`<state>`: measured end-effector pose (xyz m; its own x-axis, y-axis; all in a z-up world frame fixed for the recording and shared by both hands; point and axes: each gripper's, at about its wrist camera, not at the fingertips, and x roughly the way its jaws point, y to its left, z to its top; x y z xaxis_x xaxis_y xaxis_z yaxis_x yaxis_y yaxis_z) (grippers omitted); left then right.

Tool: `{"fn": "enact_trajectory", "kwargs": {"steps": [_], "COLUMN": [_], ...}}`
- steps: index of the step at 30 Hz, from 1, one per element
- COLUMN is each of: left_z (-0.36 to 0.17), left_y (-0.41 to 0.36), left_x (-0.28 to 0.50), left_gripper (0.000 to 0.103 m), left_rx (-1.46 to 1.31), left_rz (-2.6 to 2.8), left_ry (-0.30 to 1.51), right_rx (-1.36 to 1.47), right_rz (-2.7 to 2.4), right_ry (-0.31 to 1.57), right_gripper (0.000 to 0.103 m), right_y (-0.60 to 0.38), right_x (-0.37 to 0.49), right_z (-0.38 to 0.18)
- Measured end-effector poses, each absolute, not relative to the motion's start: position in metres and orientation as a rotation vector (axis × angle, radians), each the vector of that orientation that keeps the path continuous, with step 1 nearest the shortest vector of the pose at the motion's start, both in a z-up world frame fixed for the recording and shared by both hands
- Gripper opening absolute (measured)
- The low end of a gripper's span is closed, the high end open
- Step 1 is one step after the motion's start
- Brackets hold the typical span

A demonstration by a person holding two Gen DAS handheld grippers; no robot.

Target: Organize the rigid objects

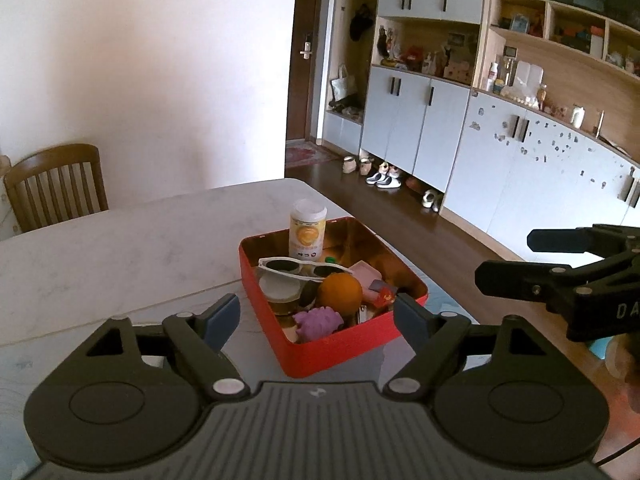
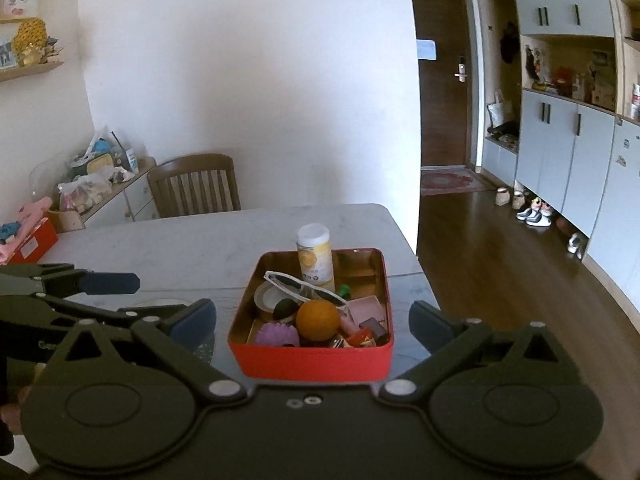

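A: Table: pale marble top, wooden chair behind, grey cabinets along the wall.

B: Red tin sits near the table's right edge, holding sunglasses, an orange ball, a bottle.

A: Left gripper and right gripper both spread wide, empty.

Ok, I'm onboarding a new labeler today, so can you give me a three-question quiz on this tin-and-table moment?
1. True or false: the white sunglasses lie on the table outside the red tin.
2. Which thing stands upright at the tin's far wall? A) orange ball B) yellow-labelled bottle C) purple spiky toy
3. Fill in: the left gripper and the right gripper are both ____, holding nothing.

Key: 1 false, the sunglasses rest inside the tin on other items; 2 B; 3 open.
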<state>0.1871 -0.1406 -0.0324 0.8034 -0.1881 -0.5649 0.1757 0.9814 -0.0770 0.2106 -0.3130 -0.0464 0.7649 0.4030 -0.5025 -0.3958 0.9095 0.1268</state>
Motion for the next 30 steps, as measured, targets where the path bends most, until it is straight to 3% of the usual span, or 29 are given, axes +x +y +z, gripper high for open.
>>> {"fn": "enact_trajectory", "kwargs": {"steps": [3,30], "left_z": [-0.033,-0.032], "left_y": [-0.137,-0.125], "left_x": [0.184,0.168], "left_gripper": [0.103,0.103], "left_rx": [-0.034,-0.012], "left_rz": [-0.194,-0.155], "left_ry": [0.607,0.599], "right_rx": [0.019,0.039], "right_rz": [0.420,0.346], "right_ry": [0.550,0.595], "right_gripper": [0.103,0.103], "right_y": [-0.311,-0.299], "right_x": [0.205,0.184], "right_z": [-0.047,-0.053]}}
